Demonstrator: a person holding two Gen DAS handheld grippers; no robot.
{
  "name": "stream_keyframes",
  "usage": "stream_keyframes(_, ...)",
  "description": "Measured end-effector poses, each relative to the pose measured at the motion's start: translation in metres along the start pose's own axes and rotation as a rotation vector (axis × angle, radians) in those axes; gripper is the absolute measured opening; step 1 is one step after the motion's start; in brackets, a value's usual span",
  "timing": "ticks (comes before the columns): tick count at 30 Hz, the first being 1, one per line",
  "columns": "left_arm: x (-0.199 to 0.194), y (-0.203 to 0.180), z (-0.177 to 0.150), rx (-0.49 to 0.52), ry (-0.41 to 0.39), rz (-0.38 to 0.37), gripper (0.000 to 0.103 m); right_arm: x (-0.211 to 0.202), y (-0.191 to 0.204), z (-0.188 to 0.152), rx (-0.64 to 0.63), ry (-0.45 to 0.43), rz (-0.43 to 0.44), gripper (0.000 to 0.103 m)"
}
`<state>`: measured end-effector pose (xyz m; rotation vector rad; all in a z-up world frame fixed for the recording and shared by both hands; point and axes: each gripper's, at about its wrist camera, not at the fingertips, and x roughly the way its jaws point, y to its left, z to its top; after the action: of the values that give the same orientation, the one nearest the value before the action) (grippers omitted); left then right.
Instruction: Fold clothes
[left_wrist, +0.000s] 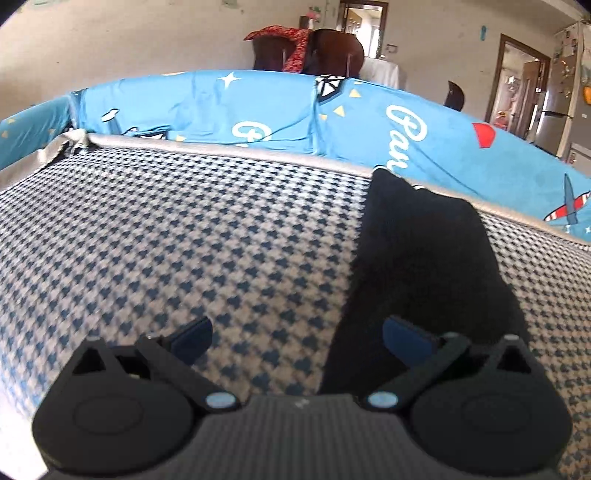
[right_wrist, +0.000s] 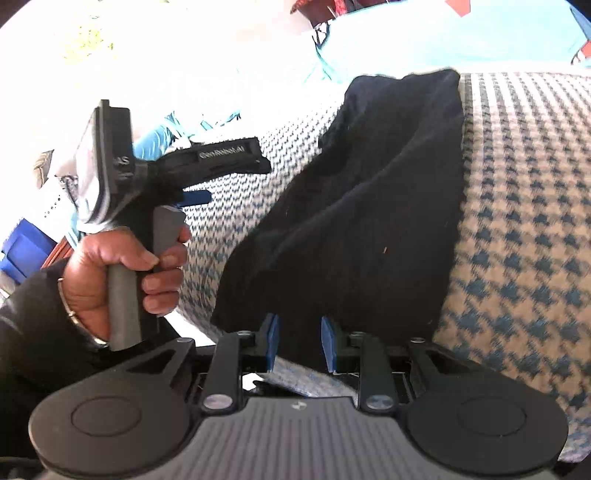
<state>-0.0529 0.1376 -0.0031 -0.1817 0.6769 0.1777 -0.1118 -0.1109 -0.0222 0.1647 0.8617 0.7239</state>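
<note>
1 black garment, 2 grippers, 1 hand in view.

The black garment lies in a long strip on the houndstooth cover, a blue-and-tan check that spreads over the whole work surface. In the left wrist view the strip runs from the far grey edge of the cover down toward the camera, to the right of centre. In the right wrist view it has 1 raised fold running diagonally across its middle.

Left gripper: its 2 blue-padded fingers stand wide apart above the cover. The right-side finger sits over the near end of the garment; the left-side one is over bare check. Nothing is pinched between them.

Right gripper: its 2 blue pads stand a narrow way apart at the garment's near edge. Dark cloth shows in the gap, but I cannot tell whether the pads press on it.

1 hand in a dark sleeve grips the grey handle of the left gripper, seen at the left of the right wrist view.

Behind the cover: 1 bright blue printed sheet with stars, triangles and white script.
</note>
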Motion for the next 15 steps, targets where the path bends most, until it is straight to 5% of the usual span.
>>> stream_keyframes(8,0.025,-0.023,0.017,0.097,-0.007,-0.079,0.102,-0.006,-0.016,0.030,-0.079,-0.022,-0.069,0.033)
stream_keyframes(15,0.050,-0.037,0.026,0.152,0.019,-0.185,0.089,0.003,-0.032,0.062,-0.157,-0.046,-0.137,0.034)
